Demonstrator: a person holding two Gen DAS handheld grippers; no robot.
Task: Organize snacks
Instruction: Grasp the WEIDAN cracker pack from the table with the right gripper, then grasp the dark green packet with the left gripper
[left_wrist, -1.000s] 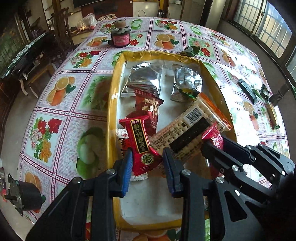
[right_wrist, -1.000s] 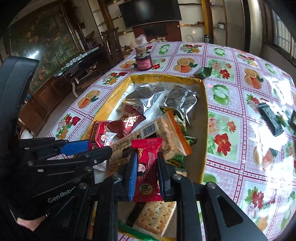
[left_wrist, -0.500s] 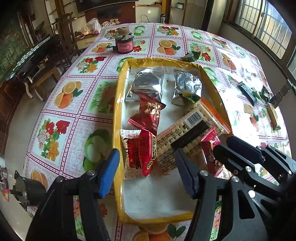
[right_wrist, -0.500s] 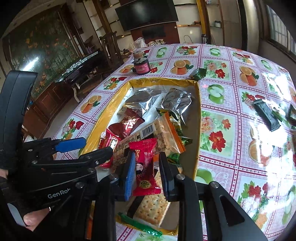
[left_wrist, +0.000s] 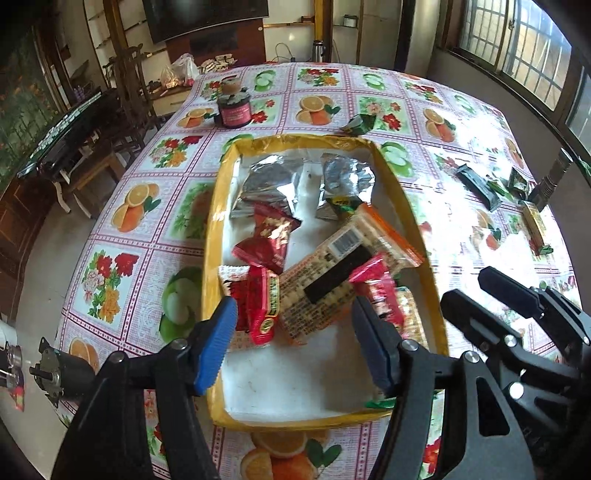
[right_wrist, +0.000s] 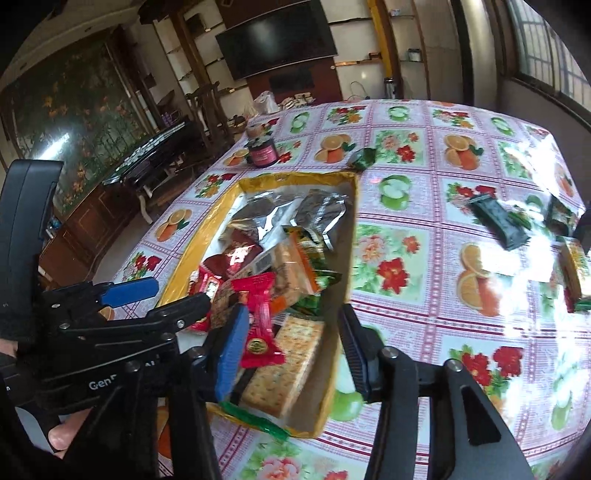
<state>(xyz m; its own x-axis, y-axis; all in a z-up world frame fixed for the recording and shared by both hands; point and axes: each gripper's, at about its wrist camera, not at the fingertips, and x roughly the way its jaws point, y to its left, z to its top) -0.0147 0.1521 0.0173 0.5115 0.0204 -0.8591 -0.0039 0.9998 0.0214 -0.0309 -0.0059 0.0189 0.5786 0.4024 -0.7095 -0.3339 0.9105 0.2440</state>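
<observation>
Snacks are being released into the yellow-rimmed tray (left_wrist: 417, 236): both grippers' jaws have just been opening. One red packet (left_wrist: 263, 306) is lying in the tray between the left gripper (left_wrist: 295, 343) fingers, untouched. Another red packet (right_wrist: 260, 325) is seen leaning by the right gripper (right_wrist: 291, 350), its blue finger (right_wrist: 231, 350) beside it, no longer clenched. Silver bags (left_wrist: 269, 184), a cracker pack (left_wrist: 332, 280) are being kept inside. Dark packets (right_wrist: 498, 221) are still lying outside on the tablecloth (left_wrist: 155, 206).
</observation>
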